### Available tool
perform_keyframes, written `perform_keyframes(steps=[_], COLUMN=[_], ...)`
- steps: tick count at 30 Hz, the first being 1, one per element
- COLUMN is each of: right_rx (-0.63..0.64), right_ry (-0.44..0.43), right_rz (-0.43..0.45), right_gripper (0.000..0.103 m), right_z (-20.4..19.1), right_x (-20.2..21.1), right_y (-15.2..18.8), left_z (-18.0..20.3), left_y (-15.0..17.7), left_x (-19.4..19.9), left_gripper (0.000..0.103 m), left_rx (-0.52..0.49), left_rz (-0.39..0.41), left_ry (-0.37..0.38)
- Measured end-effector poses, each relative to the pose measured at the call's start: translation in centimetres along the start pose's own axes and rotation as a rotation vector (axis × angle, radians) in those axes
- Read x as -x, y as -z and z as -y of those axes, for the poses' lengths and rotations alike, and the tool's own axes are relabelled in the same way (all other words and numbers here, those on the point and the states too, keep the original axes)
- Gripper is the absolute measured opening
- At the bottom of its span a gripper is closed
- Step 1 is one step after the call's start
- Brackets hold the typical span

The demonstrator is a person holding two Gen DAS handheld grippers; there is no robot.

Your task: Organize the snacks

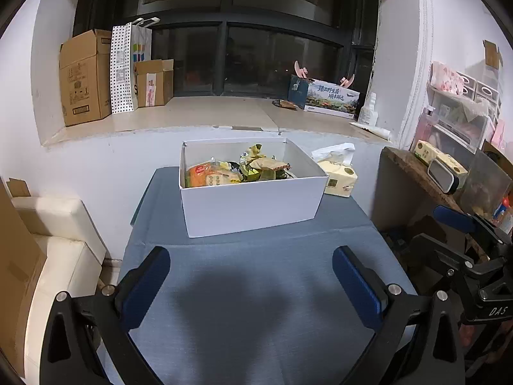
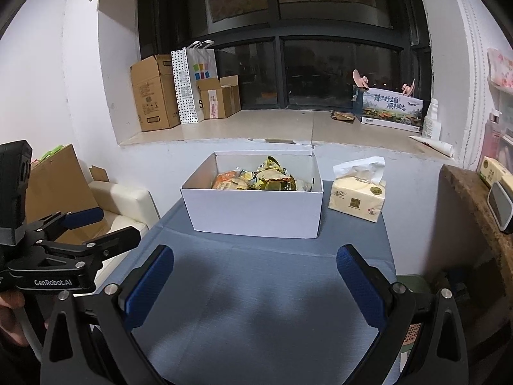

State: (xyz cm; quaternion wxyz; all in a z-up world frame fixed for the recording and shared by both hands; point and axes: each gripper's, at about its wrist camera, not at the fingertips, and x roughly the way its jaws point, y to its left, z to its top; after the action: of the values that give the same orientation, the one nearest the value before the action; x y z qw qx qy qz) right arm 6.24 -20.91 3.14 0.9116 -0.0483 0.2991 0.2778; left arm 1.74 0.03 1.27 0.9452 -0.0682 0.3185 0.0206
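A white cardboard box stands at the far end of the blue-grey table. Inside it lie several snack packets, orange on the left, green and yellow in the middle. My left gripper hangs open over bare tabletop, well short of the box, nothing between its blue pads. My right gripper is open too, likewise over bare tabletop before the box. Each gripper shows at the edge of the other's view: the right gripper, the left gripper.
A yellow tissue pack sits to the right of the box. A wooden shelf edge stands right of the table, a cream seat left. Cardboard boxes and a printed carton line the window ledge.
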Motion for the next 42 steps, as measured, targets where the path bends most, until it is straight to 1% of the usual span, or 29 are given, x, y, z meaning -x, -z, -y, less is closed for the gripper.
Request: perform_keyframes(steps=[8,42], right_rx=[0.001,0.006], right_ry=[0.001,0.000], right_rz=[-0.003,-0.006], right_gripper=[0.103,0.103], right_z=[0.04,-0.18], right_x=[-0.07,0.03], right_y=[-0.03,0.06], left_z=[0.13,0.13], left_y=[0.02,0.08], left_x=[-0.07,-0.19], left_gripper=[0.103,0.103], left_rx=[0.004,-0.003], left_rz=[-0.002,-0.011], left_ry=[0.011,0.014])
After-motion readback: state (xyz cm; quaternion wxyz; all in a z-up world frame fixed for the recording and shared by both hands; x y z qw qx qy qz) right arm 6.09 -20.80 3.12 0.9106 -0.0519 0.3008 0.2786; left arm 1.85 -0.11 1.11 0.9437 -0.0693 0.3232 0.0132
